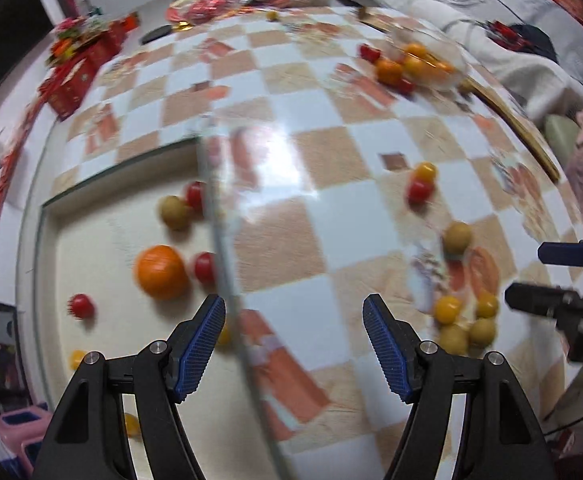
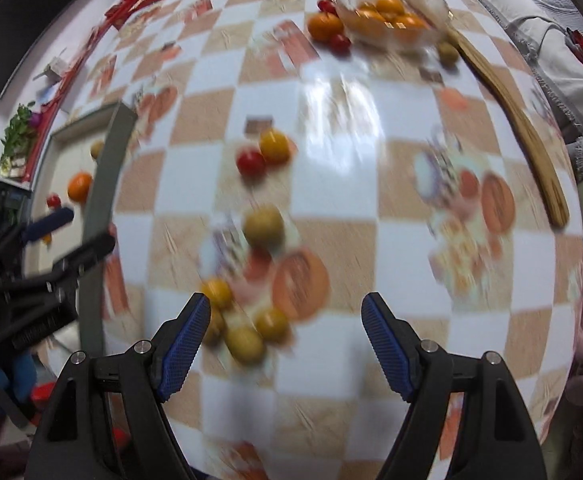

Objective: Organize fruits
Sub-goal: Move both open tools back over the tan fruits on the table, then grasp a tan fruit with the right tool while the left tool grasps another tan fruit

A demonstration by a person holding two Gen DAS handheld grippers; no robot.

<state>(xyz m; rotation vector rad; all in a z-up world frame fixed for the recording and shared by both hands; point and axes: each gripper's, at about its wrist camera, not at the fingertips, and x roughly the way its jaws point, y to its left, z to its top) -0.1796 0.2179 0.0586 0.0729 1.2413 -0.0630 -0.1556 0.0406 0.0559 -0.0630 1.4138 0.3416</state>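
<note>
The fruits lie scattered on a table covered by a checkered cloth [image 2: 331, 364] of white and tan squares with printed fruit motifs. Nearest the right gripper [image 2: 285, 344] sits a cluster of small yellow and yellow-green fruits [image 2: 245, 342], just ahead of its left finger; above it on the cloth lies a single green-brown fruit [image 2: 263, 225], and farther on a red tomato [image 2: 250, 162] touches a yellow tomato [image 2: 274, 145]. At the far side a clear glass bowl [image 2: 435, 6] holds several orange fruits, with one orange [image 2: 324, 26] and small red tomatoes just outside its rim. To the left, a glass sheet edge [image 1: 221, 240] borders a plain cream surface that carries a large orange [image 1: 161, 272], three red tomatoes, a green-brown fruit [image 1: 174, 212] and small yellow fruits close to the left gripper [image 1: 293, 346]. Both grippers point steeply down over the table with their blue ribbed pads spread apart and nothing between them. A long wooden utensil [image 2: 531, 136] lies along the right table edge. Red packaging [image 1: 79, 68] is piled at the far left, and pale fabric [image 1: 491, 20] lies beyond the table. Both views are motion-blurred, so small fruits cannot be identified precisely.
</note>
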